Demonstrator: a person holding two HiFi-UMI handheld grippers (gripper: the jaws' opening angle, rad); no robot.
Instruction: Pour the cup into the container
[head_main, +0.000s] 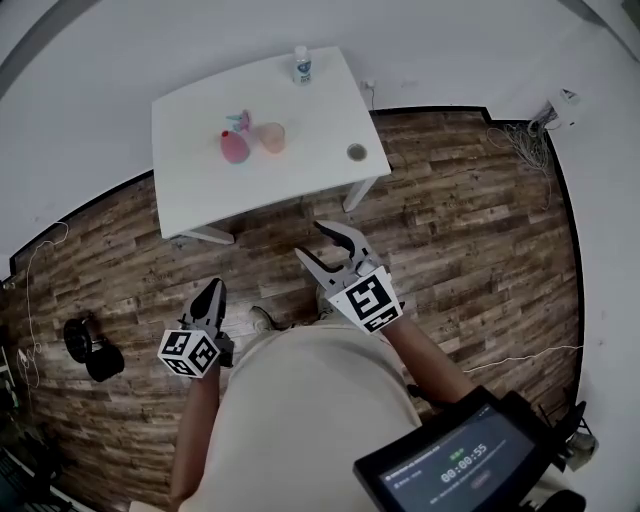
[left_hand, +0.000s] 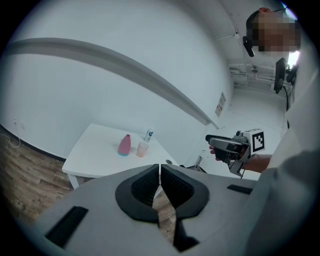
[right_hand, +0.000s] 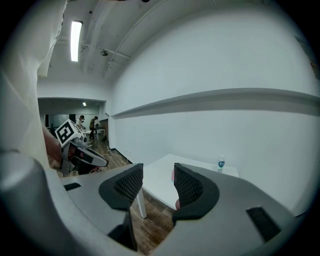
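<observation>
On the white table (head_main: 200, 190) ahead stand a pink bottle-shaped container (head_main: 234, 146) and, just right of it, a translucent pinkish cup (head_main: 271, 137). Both grippers are over the wooden floor, well short of the table. My left gripper (head_main: 211, 291) is shut and empty. My right gripper (head_main: 311, 241) is open with nothing between its fingers. The left gripper view shows the container (left_hand: 124, 145) and the cup (left_hand: 143, 149) side by side beyond its shut jaws (left_hand: 160, 169). In the right gripper view the right gripper (right_hand: 158, 172) frames the table (right_hand: 159, 181), and its right jaw mostly hides the pink items.
A water bottle (head_main: 302, 65) stands at the table's far edge and a small round object (head_main: 356, 152) near its right edge. Black gear (head_main: 88, 348) lies on the floor at left. Cables (head_main: 520, 140) lie at the far right. A screen (head_main: 460, 465) hangs at the person's waist.
</observation>
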